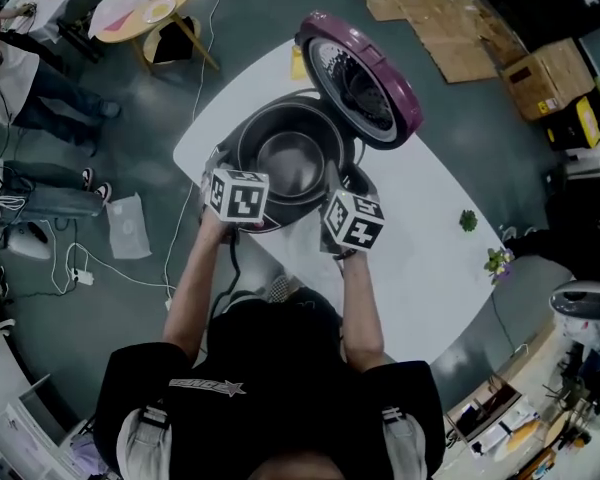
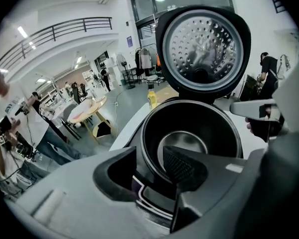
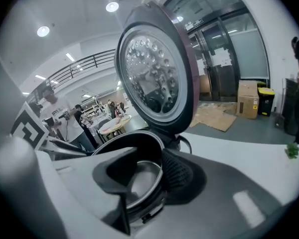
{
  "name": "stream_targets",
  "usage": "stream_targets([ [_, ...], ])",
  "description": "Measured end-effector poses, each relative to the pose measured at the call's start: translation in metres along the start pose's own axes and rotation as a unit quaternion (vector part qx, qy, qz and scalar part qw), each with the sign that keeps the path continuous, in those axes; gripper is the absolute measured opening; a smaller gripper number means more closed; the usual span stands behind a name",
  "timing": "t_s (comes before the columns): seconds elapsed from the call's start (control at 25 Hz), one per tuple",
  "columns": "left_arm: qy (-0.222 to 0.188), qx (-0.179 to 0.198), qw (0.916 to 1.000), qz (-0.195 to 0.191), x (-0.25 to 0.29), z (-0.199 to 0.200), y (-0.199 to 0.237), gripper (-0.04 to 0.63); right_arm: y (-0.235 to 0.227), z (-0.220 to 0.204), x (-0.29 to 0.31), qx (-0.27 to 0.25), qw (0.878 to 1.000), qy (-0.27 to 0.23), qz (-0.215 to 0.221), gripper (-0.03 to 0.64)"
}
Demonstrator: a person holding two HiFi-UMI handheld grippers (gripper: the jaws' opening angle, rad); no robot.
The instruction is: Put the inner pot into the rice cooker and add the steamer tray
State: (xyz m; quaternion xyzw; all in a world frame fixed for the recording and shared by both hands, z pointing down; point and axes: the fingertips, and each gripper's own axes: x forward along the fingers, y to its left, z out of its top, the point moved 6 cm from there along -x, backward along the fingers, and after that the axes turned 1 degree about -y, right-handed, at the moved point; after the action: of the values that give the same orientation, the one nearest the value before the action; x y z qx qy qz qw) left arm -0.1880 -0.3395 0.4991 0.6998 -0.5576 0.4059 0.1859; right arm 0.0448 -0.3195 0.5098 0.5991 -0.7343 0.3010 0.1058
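The dark rice cooker (image 1: 242, 133) stands on the white table (image 1: 420, 268) with its maroon lid (image 1: 365, 78) swung up. The metal inner pot (image 1: 290, 158) sits down inside it. My left gripper (image 1: 242, 218) is at the pot's near left rim. In the left gripper view that gripper (image 2: 145, 158) straddles the pot's rim (image 2: 142, 148), one jaw outside, one inside, with a gap on each side. My right gripper (image 1: 334, 198) is at the near right rim. Seen from its own camera, the right gripper (image 3: 152, 163) stands open across the pot's rim (image 3: 157, 176).
A small green sprig (image 1: 468, 220) and a flower bunch (image 1: 497, 261) lie near the table's right edge. A yellow object (image 1: 298, 63) stands behind the cooker. On the floor are a round wooden table (image 1: 145, 3), flattened cardboard (image 1: 450, 28) and people at the left.
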Motion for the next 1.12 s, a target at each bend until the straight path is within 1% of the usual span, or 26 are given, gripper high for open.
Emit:
stream_targets([
  [0.08, -0.019, 0.000, 0.9998, 0.003, -0.010, 0.003, 0.001, 0.179, 0.004, 0.003, -0.008, -0.014, 1.000, -0.006, 0.001, 0.158],
  [0.24, -0.068, -0.013, 0.9976, 0.000, -0.038, 0.010, 0.000, 0.179, 0.014, 0.012, -0.031, -0.043, 0.999, -0.024, 0.006, 0.158],
  [0.56, -0.149, -0.020, 0.9885, -0.011, -0.100, 0.002, -0.008, 0.167, 0.036, 0.022, -0.098, -0.083, 0.993, -0.081, 0.005, 0.158],
  [0.68, -0.181, -0.023, 0.9829, -0.021, -0.126, -0.004, -0.015, 0.157, 0.042, 0.025, -0.129, -0.097, 0.990, -0.106, 0.000, 0.158],
  [0.8, -0.213, -0.013, 0.9764, -0.029, -0.150, -0.014, -0.023, 0.155, 0.047, 0.022, -0.160, -0.102, 0.987, -0.127, 0.001, 0.158],
  [0.92, -0.243, -0.008, 0.9689, -0.043, -0.170, -0.026, -0.031, 0.134, 0.052, 0.016, -0.189, -0.113, 0.982, -0.151, -0.003, 0.158],
  [0.96, -0.253, -0.008, 0.9662, -0.048, -0.177, -0.030, -0.034, 0.121, 0.054, 0.014, -0.199, -0.120, 0.980, -0.161, -0.008, 0.149],
  [1.0, -0.262, -0.006, 0.9636, -0.053, -0.183, -0.034, -0.038, 0.101, 0.055, 0.010, -0.208, -0.126, 0.977, -0.169, -0.013, 0.122],
  [1.08, -0.275, 0.002, 0.9596, -0.060, -0.193, -0.045, -0.046, 0.088, 0.057, 0.001, -0.224, -0.136, 0.974, -0.179, -0.022, 0.117],
  [1.12, -0.280, 0.005, 0.9578, -0.063, -0.198, -0.050, -0.049, 0.073, 0.058, -0.004, -0.231, -0.139, 0.973, -0.182, -0.025, 0.098],
])
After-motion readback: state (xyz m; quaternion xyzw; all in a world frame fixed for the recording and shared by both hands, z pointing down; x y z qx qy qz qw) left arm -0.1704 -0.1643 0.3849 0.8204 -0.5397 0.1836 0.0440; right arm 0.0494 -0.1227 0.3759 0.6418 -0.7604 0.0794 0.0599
